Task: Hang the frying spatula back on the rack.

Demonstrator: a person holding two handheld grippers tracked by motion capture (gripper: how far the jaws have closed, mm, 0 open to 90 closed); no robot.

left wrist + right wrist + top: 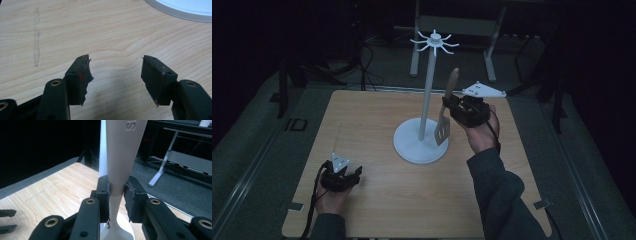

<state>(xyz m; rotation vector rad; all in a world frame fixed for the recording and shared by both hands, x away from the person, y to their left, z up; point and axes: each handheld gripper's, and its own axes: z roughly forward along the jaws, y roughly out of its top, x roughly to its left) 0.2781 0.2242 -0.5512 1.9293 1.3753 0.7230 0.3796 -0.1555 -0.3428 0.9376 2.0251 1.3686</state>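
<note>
A white hanging stand (428, 95) with a round base (412, 150) and a crown of hooks (434, 42) rises at the table's middle. My right gripper (451, 106) is shut on the neck of a beige slotted spatula (445, 112), held upright just right of the pole, blade down above the base. In the right gripper view the spatula handle (122, 150) is pinched between both pads, the pole (103, 150) behind it. My left gripper (349, 175) rests open at the front left of the table, and its pads (81, 78) stand wide apart over bare wood.
The light wooden table (377, 200) ends close in front of the left hand. The stand's base rim (180, 11) shows ahead of the left gripper. A grey desk frame (457, 30) stands on the dark floor behind the table.
</note>
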